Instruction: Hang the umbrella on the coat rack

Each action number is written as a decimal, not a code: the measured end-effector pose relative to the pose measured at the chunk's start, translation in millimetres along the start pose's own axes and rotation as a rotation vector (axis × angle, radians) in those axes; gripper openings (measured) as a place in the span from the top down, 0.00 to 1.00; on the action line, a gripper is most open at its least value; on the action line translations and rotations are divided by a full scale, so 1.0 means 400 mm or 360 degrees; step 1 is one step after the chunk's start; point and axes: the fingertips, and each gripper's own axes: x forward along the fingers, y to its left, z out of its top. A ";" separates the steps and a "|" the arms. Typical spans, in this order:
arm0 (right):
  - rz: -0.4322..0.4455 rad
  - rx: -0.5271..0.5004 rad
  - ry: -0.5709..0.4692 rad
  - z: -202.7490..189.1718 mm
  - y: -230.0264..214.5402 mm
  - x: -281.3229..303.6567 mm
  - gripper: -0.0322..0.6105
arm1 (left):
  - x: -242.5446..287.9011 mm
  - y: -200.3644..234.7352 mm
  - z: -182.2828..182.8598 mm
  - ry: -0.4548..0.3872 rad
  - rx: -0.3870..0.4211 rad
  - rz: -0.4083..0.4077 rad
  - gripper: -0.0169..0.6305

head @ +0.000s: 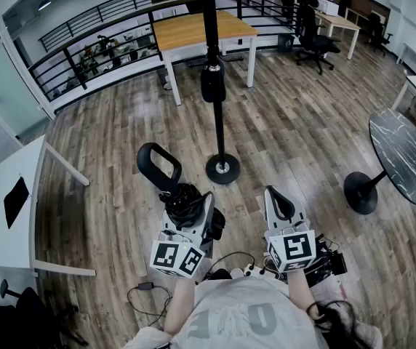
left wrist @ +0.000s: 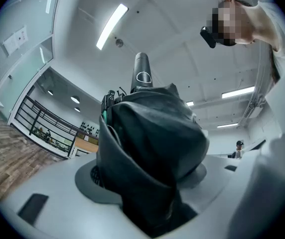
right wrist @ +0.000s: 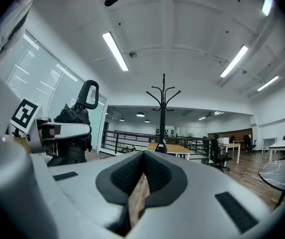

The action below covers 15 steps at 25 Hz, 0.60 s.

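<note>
A folded black umbrella (head: 186,201) with a loop handle (head: 157,167) stands upright in my left gripper (head: 190,203), which is shut on its bunched fabric. In the left gripper view the dark fabric (left wrist: 152,153) fills the space between the jaws and the handle end (left wrist: 141,74) pokes up behind. The black coat rack (head: 221,140) stands on the wood floor just ahead, its round base (head: 222,169) a short way beyond both grippers. The right gripper view shows its hooks (right wrist: 163,94) high up. My right gripper (head: 279,201) is shut with nothing in it, level with the left gripper.
A dark bulky piece (head: 212,82) sits partway up the rack's pole. Behind it stands a wooden table (head: 193,29) and a black railing (head: 99,46). A round dark table (head: 404,155) is at the right, a white desk (head: 12,217) at the left, cables (head: 146,289) by the person's feet.
</note>
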 end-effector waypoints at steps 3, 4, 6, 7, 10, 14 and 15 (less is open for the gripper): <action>0.0006 0.0002 0.0003 0.000 0.010 0.001 0.90 | -0.005 0.010 0.003 0.0006 -0.0008 0.0008 0.52; 0.0009 0.0007 0.0004 0.000 0.012 0.001 0.90 | -0.006 0.011 0.003 0.0008 -0.0009 0.0008 0.52; 0.0013 0.0019 0.0008 -0.004 0.016 -0.002 0.90 | -0.008 0.012 0.003 0.0011 -0.0008 0.0006 0.52; 0.0014 0.0020 0.0011 -0.006 0.019 -0.003 0.90 | -0.009 0.012 0.003 0.0013 -0.0008 0.0004 0.52; 0.0016 0.0020 0.0026 -0.016 0.023 -0.007 0.90 | -0.012 0.013 0.000 0.0017 -0.0013 -0.0002 0.52; 0.0021 0.0123 0.0004 -0.023 0.014 -0.008 0.90 | -0.007 0.009 -0.010 0.0030 -0.0024 -0.0014 0.52; 0.0024 0.0160 -0.0008 -0.021 0.012 -0.008 0.90 | -0.006 0.009 -0.011 0.0034 -0.0026 -0.0016 0.52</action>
